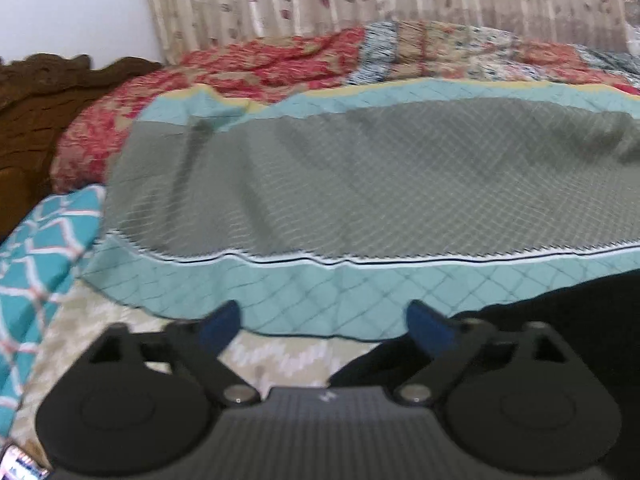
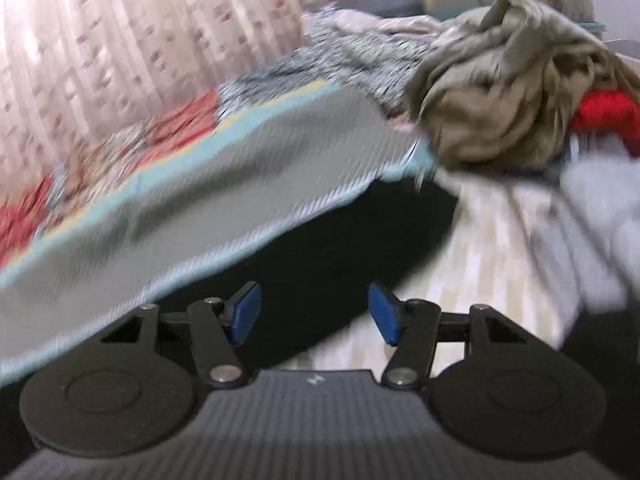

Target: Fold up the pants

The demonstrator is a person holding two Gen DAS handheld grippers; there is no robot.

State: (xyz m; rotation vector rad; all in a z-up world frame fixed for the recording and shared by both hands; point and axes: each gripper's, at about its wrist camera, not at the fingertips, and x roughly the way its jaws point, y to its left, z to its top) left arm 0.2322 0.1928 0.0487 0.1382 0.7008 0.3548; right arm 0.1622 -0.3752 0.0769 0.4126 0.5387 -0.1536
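Left gripper [image 1: 322, 322]: jaws wide apart, nothing between the blue pads, over the teal border of the quilt [image 1: 360, 184].
Right gripper [image 2: 314, 312]: jaws parted, pads not pressing anything, black cloth showing behind the gap.
Pants [image 2: 320, 240]: black, lying on the cream patterned bedsheet [image 2: 480, 240], partly under the quilt's edge.
Tan garment [image 2: 500, 92]: crumpled heap beyond the quilt, a red item [image 2: 608, 114] beside it.

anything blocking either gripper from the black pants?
Nothing visible. The left gripper is open and empty, with the black pants just off its right finger. The right gripper is open right above the pants. The grey-and-teal quilt lies behind them, perhaps overlapping their far edge.
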